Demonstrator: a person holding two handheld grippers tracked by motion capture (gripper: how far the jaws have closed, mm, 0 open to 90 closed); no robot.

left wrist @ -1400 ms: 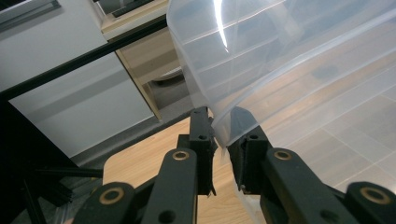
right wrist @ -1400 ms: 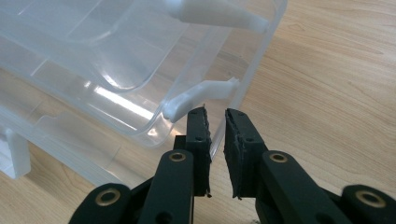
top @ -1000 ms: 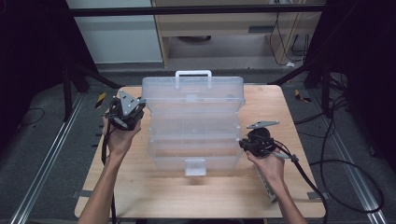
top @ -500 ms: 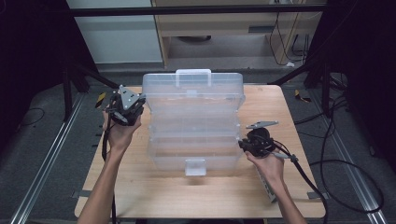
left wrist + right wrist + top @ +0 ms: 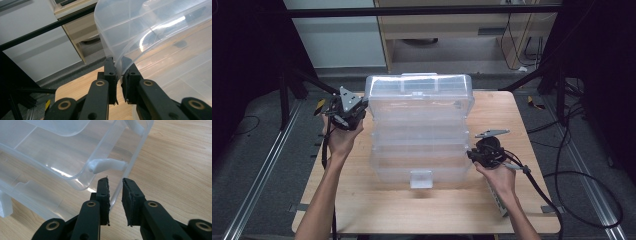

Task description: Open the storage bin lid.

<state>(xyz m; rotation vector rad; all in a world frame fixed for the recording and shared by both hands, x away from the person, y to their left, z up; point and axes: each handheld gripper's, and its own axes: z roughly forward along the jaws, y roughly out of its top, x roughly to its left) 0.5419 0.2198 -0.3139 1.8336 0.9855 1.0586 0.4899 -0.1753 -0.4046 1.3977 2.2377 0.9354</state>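
Observation:
A clear plastic tiered box (image 5: pixel 419 150) stands opened out on the wooden table (image 5: pixel 377 205), its trays stepped back and its lid (image 5: pixel 419 92) raised at the far end. My left gripper (image 5: pixel 361 109) is at the lid's left corner, shut on the lid's thin rim (image 5: pixel 117 60); the left gripper view shows its jaws (image 5: pixel 119 72) pinching that edge. My right gripper (image 5: pixel 473 155) is at the base's near right side. Its jaws (image 5: pixel 115 185) sit close on either side of the base wall (image 5: pixel 122 180), just below a white hinge arm (image 5: pixel 107 165).
A white latch (image 5: pixel 421 178) hangs at the box's front. A metal strip (image 5: pixel 497 197) lies on the table by my right hand, and a cable (image 5: pixel 562 180) trails off the right edge. Dark frame rails and a cabinet stand beyond the table.
My left gripper has risen and moved away from me with the lid's corner, tilting the lid further up. The right gripper has stayed at the base.

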